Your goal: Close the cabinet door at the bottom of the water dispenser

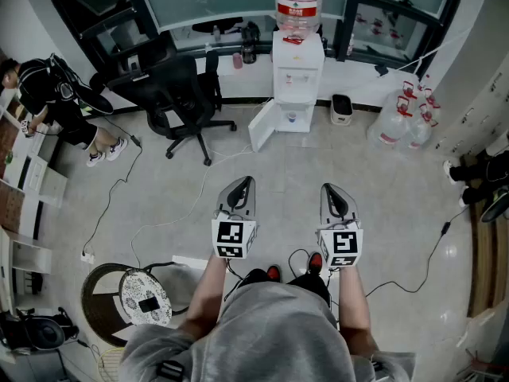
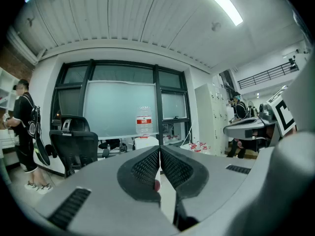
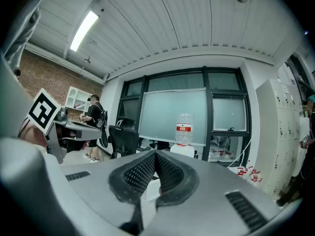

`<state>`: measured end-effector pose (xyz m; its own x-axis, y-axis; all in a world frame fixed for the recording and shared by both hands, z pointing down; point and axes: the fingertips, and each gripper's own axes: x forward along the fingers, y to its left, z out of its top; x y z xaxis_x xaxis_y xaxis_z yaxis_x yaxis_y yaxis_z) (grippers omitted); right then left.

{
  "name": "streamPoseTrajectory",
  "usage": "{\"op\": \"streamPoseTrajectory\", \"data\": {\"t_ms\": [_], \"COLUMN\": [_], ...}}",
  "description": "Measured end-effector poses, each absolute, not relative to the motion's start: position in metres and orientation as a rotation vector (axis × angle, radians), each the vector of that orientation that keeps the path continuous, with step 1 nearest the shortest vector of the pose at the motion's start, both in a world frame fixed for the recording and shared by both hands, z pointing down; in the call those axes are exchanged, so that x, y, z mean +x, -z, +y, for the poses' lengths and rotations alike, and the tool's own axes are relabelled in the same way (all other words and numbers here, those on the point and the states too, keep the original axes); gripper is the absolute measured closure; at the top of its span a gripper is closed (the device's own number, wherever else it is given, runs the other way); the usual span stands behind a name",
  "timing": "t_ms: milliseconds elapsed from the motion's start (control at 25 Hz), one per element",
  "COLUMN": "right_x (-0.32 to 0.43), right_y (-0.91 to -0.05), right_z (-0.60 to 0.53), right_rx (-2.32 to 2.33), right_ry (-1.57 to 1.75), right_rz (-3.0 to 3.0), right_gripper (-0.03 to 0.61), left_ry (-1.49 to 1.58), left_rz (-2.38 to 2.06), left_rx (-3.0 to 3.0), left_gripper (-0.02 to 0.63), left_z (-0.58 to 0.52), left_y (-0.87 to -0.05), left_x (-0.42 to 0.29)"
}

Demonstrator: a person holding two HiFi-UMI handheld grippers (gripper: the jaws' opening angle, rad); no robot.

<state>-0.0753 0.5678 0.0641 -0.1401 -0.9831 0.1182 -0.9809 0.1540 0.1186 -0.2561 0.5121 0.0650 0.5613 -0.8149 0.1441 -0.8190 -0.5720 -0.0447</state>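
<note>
Nearest: left tongs (image 1: 245, 183) and right tongs (image 1: 329, 189), both pressed closed, empty. The cabinet door (image 1: 262, 126) stands upright, swung open leftward from the water dispenser (image 1: 298, 74) base.

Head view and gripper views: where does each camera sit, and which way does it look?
Head view: on the person's head, looking steeply down at the floor and water dispenser; shows left gripper, right gripper, forearms, grey top.
Left gripper view: on the left gripper, looking level toward the windows; shows its shut jaws.
Right gripper view: on the right gripper, facing the same way; shows its shut jaws.
Shared: both gripper views see the water bottle and black chair.
</note>
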Motion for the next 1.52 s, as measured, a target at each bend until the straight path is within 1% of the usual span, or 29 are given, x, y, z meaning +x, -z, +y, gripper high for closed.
{"op": "streamPoseTrajectory", "data": {"t_ms": [640,880,1080,1520], "right_x": [-0.093,-0.079,-0.048,0.042], "right_y": [-0.065,-0.068,-0.079,-0.084], "right_z": [0.526,0.491,0.440,0.257], "right_rx": [1.935,1.939,1.927,1.872], "right_ry": [0.048,0.066,0.051,-0.017], "right_rz": [-2.279,-2.281,-2.298,-2.368], "right_gripper": [0.563,0.563,0.563,0.563], "left_ry": [-0.228,-0.234,-0.265,-0.302], "left_rz": [-1.458,-1.475,-1.474,-1.535], "left_rx": [2.756,2.760,2.745,2.683], "left_gripper": [0.588,0.588,0.588,0.588], "left_z": [0.476,0.444,0.396,0.226], "left_y": [-0.067,-0.073,-0.084,-0.084], "left_x": [-0.273,-0.264,-0.235,-0.149]}}
